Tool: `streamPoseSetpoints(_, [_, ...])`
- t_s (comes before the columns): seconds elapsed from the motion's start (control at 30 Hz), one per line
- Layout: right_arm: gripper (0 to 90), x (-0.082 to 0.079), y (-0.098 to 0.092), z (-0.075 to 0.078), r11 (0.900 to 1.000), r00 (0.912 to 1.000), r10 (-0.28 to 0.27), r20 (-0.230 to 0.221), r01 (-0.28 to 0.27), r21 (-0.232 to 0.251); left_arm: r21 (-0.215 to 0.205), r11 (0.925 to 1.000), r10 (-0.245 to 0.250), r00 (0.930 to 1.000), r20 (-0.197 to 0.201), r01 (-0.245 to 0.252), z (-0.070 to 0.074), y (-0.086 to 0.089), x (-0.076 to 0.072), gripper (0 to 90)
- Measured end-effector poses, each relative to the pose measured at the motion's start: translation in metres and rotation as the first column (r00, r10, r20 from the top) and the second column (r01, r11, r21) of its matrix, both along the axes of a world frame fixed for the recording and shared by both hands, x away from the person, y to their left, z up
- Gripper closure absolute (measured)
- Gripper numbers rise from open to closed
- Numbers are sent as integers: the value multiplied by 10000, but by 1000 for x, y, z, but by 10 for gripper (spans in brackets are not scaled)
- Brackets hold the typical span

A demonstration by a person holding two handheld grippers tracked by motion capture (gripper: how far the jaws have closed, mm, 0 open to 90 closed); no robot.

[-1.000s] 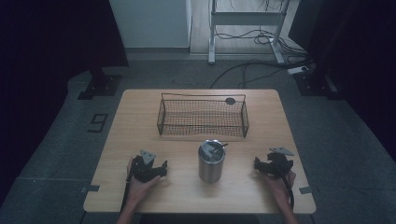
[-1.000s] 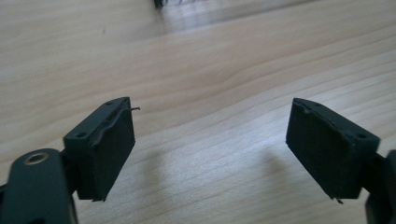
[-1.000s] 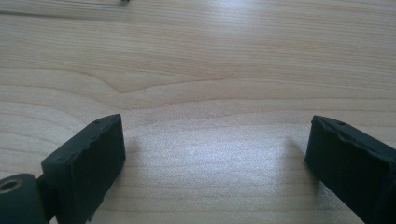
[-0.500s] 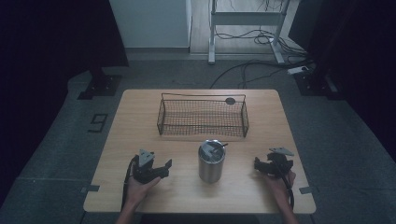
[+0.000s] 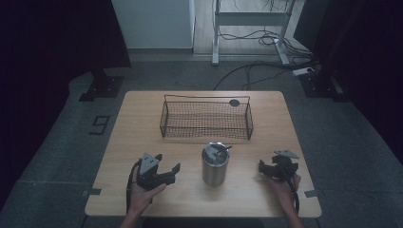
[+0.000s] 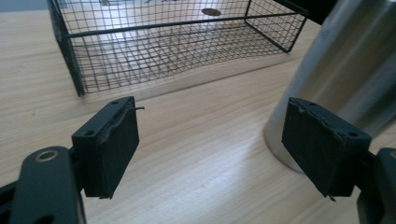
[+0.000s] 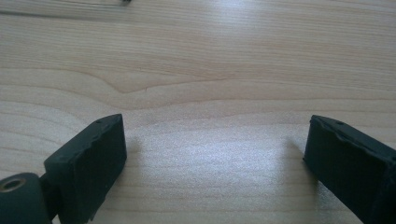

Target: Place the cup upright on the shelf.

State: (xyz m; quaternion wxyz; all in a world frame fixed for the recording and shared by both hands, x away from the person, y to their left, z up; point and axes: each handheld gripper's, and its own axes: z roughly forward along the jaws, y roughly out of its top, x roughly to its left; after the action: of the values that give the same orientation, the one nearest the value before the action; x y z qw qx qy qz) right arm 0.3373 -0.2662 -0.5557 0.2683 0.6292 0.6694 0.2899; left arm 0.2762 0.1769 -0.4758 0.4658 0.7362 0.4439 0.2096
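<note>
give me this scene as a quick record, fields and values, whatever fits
table: light wood
basket: black wire, far half of table, nothing seen inside
tumbler: steel, upright, near side, between the two tongs
disc: small, dark, on table behind basket
left tongs: open, aimed toward tumbler, not touching it
right tongs: open, over bare wood, holding nothing

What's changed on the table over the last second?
The left gripper has turned and shifted toward the steel tumbler, jaws open, nothing grasped. The right gripper stayed open near the table's right edge. Tumbler and wire basket haven't moved.
</note>
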Motion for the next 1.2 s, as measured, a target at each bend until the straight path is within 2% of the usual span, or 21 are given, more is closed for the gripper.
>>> streamPoseSetpoints(0.17, [57,0,0,0,10000,10000,6,4,-6,-3,-177,9988,-451,9989,-109,449,2,-8,-3,176])
streamPoseSetpoints(0.37, [59,0,0,0,10000,10000,11,8,-11,-5,-185,9958,-896,9958,-183,893,3,-20,-7,156])
streamPoseSetpoints(0.53, [59,0,0,0,10000,10000,-10,10,10,-9,-195,9943,-1056,9943,-170,1053,5,-29,-10,116])
streamPoseSetpoints(0.7, [60,0,0,0,10000,10000,-30,37,30,-60,-4,9897,-1431,9895,-202,1432,6,-44,-13,84])
streamPoseSetpoints(0.87, [66,-1,1,0,10000,10000,-24,72,24,-80,67,9880,-1540,9876,-313,1542,6,-54,-10,57])
streamPoseSetpoints(1.0, [72,-1,0,0,10000,10000,-20,62,20,-34,69,9831,-1823,9821,-467,1828,6,-66,-7,39])
streamPoseSetpoints(1.03, [76,-1,0,0,10000,10000,-20,70,20,-26,150,9791,-2019,9780,-524,2029,5,-73,-6,28])
streamPoseSetpoints(1.2, [79,-2,1,0,10000,10000,-54,83,54,-53,268,9736,-2252,9730,-512,2267,5,-86,-4,3])
